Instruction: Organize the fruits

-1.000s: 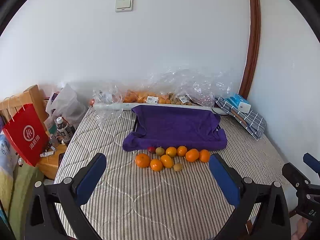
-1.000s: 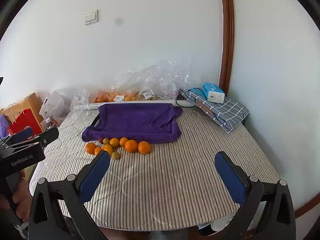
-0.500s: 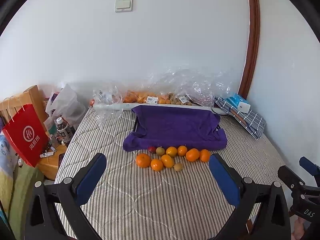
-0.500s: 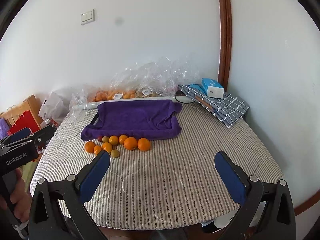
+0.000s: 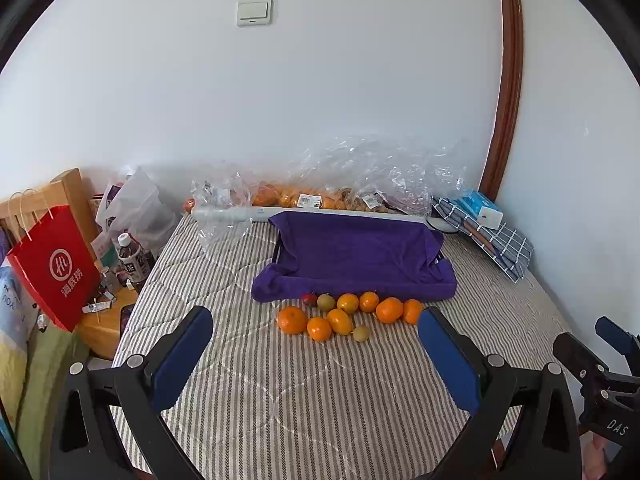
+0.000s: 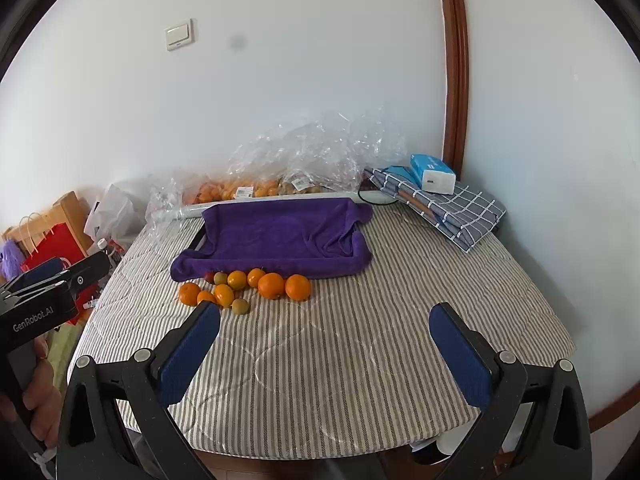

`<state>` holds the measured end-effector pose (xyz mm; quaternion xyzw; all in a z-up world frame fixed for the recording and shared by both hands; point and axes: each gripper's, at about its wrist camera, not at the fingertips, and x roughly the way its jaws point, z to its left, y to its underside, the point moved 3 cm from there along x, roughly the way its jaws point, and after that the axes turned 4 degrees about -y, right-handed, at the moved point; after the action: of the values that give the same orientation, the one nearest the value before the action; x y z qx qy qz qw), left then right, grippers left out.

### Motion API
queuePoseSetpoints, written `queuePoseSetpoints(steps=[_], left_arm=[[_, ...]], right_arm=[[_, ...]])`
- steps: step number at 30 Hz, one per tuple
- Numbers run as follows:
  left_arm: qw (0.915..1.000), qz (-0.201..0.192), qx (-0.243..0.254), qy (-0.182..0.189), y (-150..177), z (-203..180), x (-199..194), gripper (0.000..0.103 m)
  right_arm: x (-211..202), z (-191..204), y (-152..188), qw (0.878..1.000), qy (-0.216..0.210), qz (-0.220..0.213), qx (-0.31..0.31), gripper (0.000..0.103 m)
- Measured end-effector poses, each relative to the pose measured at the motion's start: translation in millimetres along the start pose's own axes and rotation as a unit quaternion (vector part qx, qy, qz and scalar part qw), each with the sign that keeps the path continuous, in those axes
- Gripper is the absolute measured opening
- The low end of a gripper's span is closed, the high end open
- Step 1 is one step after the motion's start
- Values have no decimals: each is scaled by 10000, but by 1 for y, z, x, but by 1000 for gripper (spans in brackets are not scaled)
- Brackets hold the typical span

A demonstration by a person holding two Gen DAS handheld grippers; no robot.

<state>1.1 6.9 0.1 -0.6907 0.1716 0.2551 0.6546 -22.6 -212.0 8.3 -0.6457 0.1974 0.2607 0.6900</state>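
1. A table (image 5: 280,408) covered in a grey-and-white striped cloth stood against a white wall, seen from two cameras mounted on hand-held grippers.
2. The left gripper (image 5: 316,356) hovered above the near part of the table, its blue-padded fingers (image 5: 182,358) spread wide apart and holding nothing.
3. The right gripper (image 6: 324,354) hung over the near right part of the table, its jaws likewise released and empty.
4. A cluster of loose fruits (image 5: 348,316) lay on the cloth near the table's middle, well ahead of both grippers: mostly oranges, with two small greenish fruits and one small dark red one.
5. The fruits sat just in front of a purple towel (image 5: 356,256), which was draped over a dark tray so that it formed a shallow basin.
6. Behind the towel, against the wall, clear plastic bags (image 5: 360,176) held more orange fruit.
7. A folded blue checked cloth (image 6: 452,208) lay at the far right corner with a blue-and-white box (image 6: 434,174) resting on it.
8. A red paper bag (image 5: 56,268) stood beside the table on the left.
9. A hand (image 6: 36,396) gripped the left gripper's handle at the edge of the right camera's view.
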Motion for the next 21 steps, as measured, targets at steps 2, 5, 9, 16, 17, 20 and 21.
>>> queuePoseSetpoints(steps=[2,5,9,16,17,20,21], left_arm=[[10000,-12,-27,16,3,2,-3,103],[10000,-18,-21,1,3,2,-4,103],[10000,-16,-46,12,3,3,-3,103],[10000,-4,-51,13,4,4,-3,103],[10000,0,-49,20,4,4,-3,103],[10000,0,-47,40,5,3,-2,103],[10000,3,-49,35,5,4,-2,103]], right_arm=[[0,0,-1,10000,-4,6,-10,103],[0,1,0,10000,-2,-3,-20,103],[-1,2,0,10000,-9,-12,-31,103],[0,1,0,10000,-32,-2,13,103],[0,1,0,10000,-38,1,16,103],[0,1,1,10000,-40,5,11,103],[0,2,1,10000,-38,3,13,103]])
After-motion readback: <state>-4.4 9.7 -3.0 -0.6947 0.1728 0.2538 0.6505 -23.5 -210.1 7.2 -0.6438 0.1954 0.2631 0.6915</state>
